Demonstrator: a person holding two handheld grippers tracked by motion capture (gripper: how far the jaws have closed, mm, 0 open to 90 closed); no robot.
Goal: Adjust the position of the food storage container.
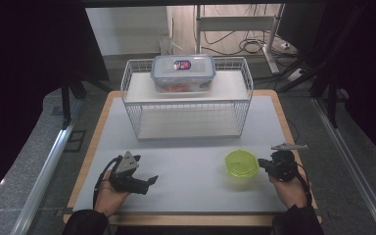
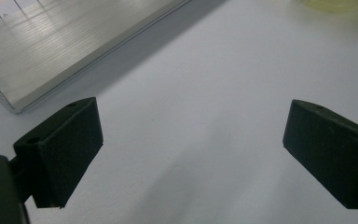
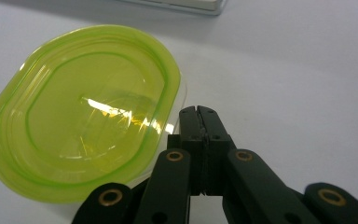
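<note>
A round container with a translucent green lid [image 1: 242, 163] [image 3: 81, 128] rests on the white table at the front right. My right gripper [image 1: 263, 163] [image 3: 199, 112] is shut, its jaws pressed together with nothing between them, tips just off the lid's right rim. My left gripper [image 1: 152, 180] [image 2: 191, 149] lies at the front left, jaws wide open over bare table. A clear lidded food box [image 1: 183, 73] with red contents sits on the top shelf of a white wire rack [image 1: 186, 98].
The wire rack's lower shelf [image 2: 51, 51] lies ahead and left of my left gripper. The white mat [image 1: 191, 181] lies on a wooden board with a raised edge [image 1: 85, 171]. Cables and a metal frame [image 1: 240, 29] stand on the floor behind.
</note>
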